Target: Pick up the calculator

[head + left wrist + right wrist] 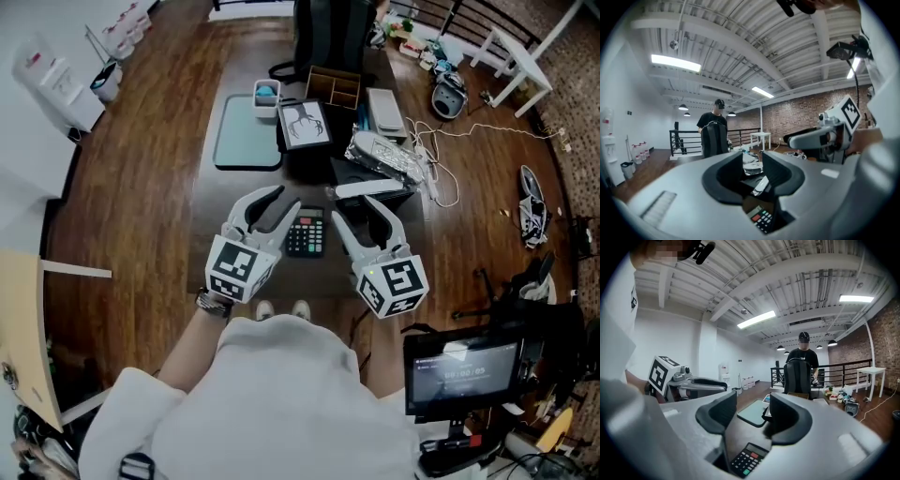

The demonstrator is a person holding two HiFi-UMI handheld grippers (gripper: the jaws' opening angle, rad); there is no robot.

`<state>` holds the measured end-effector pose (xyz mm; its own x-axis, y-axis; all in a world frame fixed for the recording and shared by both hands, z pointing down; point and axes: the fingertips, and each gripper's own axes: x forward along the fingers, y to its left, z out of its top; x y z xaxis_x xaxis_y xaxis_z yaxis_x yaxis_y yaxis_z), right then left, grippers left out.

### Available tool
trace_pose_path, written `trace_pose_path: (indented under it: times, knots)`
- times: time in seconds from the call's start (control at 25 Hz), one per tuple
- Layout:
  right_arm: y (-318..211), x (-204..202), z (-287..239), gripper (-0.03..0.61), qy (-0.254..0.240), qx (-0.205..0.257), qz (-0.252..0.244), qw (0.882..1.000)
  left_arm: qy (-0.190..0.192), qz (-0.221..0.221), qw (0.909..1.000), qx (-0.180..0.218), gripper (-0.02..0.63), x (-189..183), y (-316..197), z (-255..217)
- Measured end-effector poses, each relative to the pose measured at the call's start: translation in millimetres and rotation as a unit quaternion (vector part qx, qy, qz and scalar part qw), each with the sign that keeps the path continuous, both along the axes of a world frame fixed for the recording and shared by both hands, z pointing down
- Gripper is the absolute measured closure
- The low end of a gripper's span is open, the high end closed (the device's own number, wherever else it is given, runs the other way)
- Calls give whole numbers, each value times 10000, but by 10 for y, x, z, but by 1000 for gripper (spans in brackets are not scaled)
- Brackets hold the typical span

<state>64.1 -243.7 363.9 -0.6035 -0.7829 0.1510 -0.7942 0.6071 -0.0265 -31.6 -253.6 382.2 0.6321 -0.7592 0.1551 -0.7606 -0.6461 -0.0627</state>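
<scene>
The black calculator [306, 232] lies flat on the dark table [211, 216] near its front edge, between my two grippers. My left gripper [281, 201] hovers just left of it, jaws apart with nothing between them. On the other side my right gripper [354, 208] is open and empty too. In the left gripper view the calculator [761, 219] shows low under the left gripper [752, 165], with the right gripper [790, 139] to the side. The right gripper view has the calculator [747, 459] below the right gripper [753, 411] and the left gripper [723, 386] at left.
Behind the calculator stand a teal tray [247, 136], a framed picture [305, 125], a wooden box [333, 87], a foil-wrapped bundle [384, 155] and white cables [442, 173]. A person [802, 364] with a backpack stands beyond the table. A screen [464, 370] sits at lower right.
</scene>
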Motion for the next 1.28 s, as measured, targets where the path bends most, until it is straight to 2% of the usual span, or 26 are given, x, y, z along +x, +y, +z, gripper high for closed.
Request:
trace_pose_path:
  times: [0.28, 0.64, 0.8, 1.0, 1.28]
  knots:
    - [-87, 42, 325, 365, -209, -627, 191, 9976, -17, 132, 9992, -373, 466, -5, -175, 256]
    - [-179, 138, 757, 365, -384, -1423, 519, 9877, -394, 294, 9942, -958, 468, 0, -352, 747]
    - [-224, 129, 970, 365, -435, -1765, 538, 9819, -356, 285, 9877, -1498, 468, 12, -424, 1061]
    - [-239, 133, 1209, 367, -505, -2125, 599, 9740, -480, 336, 9785, -1976, 468, 28, -493, 1375]
    - [-261, 153, 1589, 367, -602, -2619, 651, 9610, -398, 426, 9604, -2724, 483, 57, -542, 1915]
